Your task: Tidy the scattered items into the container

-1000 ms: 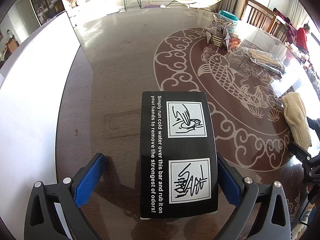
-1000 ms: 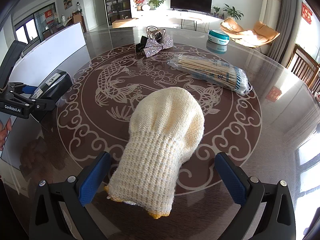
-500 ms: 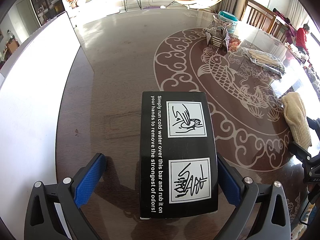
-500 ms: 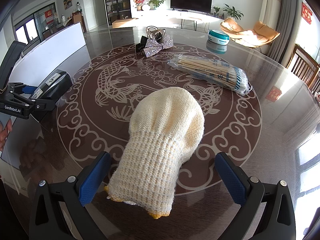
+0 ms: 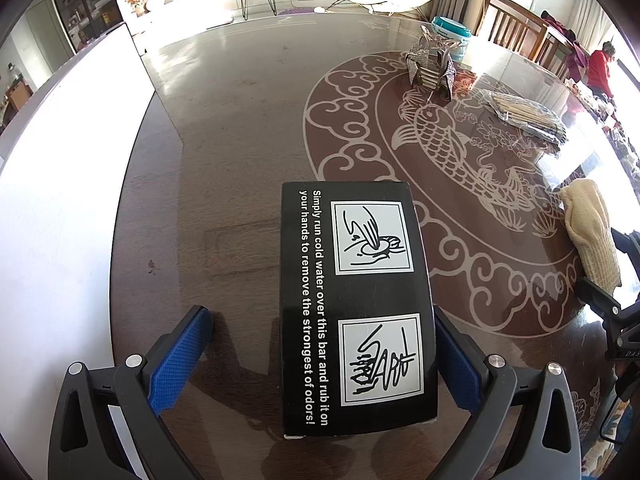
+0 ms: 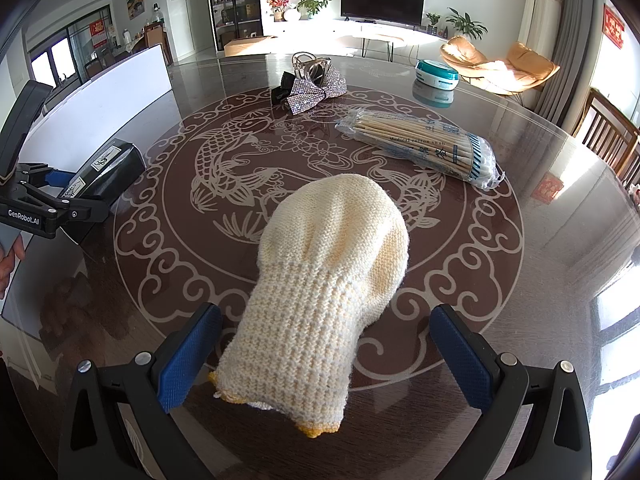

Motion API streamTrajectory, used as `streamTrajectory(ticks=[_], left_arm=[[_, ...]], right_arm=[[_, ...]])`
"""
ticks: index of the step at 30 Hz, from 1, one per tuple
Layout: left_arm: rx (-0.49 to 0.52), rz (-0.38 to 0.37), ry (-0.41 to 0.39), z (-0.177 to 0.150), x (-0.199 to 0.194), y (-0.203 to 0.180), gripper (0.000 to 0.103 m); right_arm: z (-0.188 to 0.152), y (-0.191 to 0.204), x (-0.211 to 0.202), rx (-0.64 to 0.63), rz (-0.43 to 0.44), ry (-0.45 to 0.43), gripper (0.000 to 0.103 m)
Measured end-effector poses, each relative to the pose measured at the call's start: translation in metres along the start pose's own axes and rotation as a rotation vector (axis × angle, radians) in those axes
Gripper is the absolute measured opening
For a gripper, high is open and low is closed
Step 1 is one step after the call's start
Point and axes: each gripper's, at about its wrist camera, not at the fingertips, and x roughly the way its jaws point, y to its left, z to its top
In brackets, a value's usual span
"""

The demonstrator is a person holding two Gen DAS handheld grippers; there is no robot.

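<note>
Left wrist view: the left gripper (image 5: 322, 364) hovers low over a dark, glossy round tabletop (image 5: 240, 128) inlaid with a pale fish and cloud pattern. Its jaws stand wide open. Between them lies a black box (image 5: 356, 304) printed with white instructions for an odor-removing bar. The box's right side sits against the right blue pad, while a clear gap separates it from the left pad, so nothing is clamped. Left of the jaws stands a white panel (image 5: 60, 184); whether it belongs to the container cannot be told. Far ahead and to the right of the jaws sit a sparkly hair clip (image 5: 432, 68), a teal-lidded tub (image 5: 450, 34) and a bag of cotton swabs (image 5: 524, 116). At the far right edge lies a cream knitted mitten (image 5: 590, 232).

In the right wrist view, the right gripper (image 6: 326, 354) also has its jaws wide open, holding nothing. The cream knitted mitten (image 6: 332, 280) lies flat on the tabletop (image 6: 560, 220) between them, cuff toward the camera, touching neither blue pad. Ahead and to the right of the jaws rests the bag of cotton swabs (image 6: 420, 146); straight ahead is the sparkly hair clip (image 6: 314, 80), and beyond to the right the teal-lidded tub (image 6: 436, 74). Far to the left, the left gripper (image 6: 68, 190) straddles the black box (image 6: 108, 168) beside the white panel (image 6: 100, 116).
</note>
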Motion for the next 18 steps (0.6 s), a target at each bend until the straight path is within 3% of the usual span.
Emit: streamTrajectory(ticks=[7,15,17,18], left_arm=[[0.021,-0.007,0.015,0.001,0.000,0.000,0.103],[0.025,-0.003,0.099,0.019,0.005,-0.011,0.101],[0.042,-0.011,0.087,0.025,0.000,-0.021,0.078],[0.048,-0.012,0.084,0.027,-0.002,-0.027,0.073]], right_arm=[[0.000,0.000,0.000,0.000,0.000,0.000,0.103],[0.000,0.000,0.000,0.000,0.000,0.000,0.103],[0.000,0.000,0.000,0.001,0.001,0.000,0.103],[0.000,0.000,0.000,0.002,0.004,0.000,0.103]])
